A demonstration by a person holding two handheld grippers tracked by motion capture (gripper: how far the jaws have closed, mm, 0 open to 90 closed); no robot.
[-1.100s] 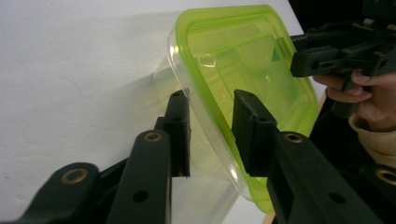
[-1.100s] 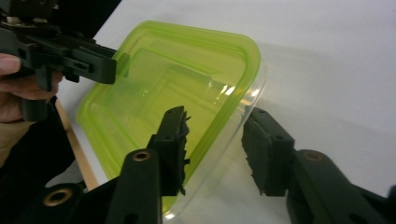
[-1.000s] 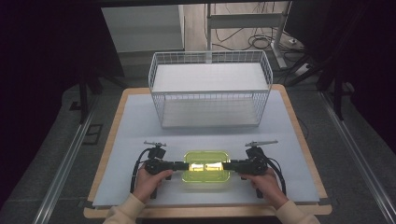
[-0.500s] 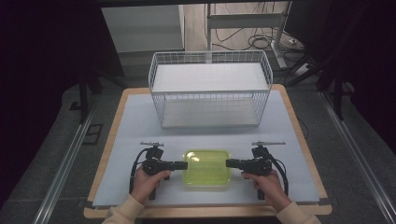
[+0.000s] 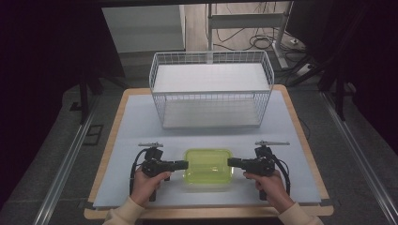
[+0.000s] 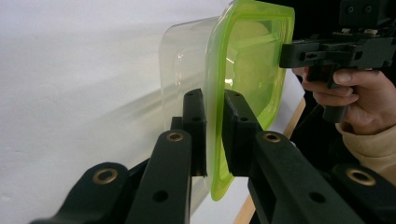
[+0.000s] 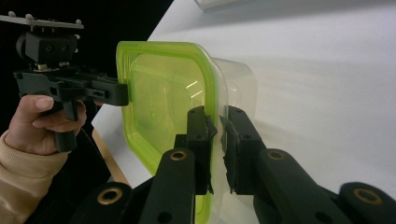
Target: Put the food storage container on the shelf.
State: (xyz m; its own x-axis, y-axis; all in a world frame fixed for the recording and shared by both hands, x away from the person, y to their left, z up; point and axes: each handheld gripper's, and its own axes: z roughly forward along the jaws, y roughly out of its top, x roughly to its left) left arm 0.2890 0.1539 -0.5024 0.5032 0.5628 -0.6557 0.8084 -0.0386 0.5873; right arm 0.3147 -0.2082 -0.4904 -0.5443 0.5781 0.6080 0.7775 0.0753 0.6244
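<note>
A clear plastic container with a lime-green lid (image 5: 209,168) is at the front middle of the white table mat (image 5: 136,126). My left gripper (image 5: 186,164) reaches in from the left and is shut on the lid's rim (image 6: 247,60), one jaw on each side of it (image 6: 213,105). From the right, my right gripper (image 5: 229,162) is shut on the opposite rim (image 7: 217,121). The lid (image 7: 163,93) faces the person's side in both gripper views. I cannot tell whether the container rests on the mat or hangs just above it.
A white wire basket (image 5: 211,105) stands at the back of the table, holding nothing I can see. The wooden table edge (image 5: 206,213) runs close in front of the person's hands. Dark floor and metal rails surround the table.
A second ago both gripper tips reached further in over the lid. They now sit at its left and right edges, a little further up the table. The container stays between them.
</note>
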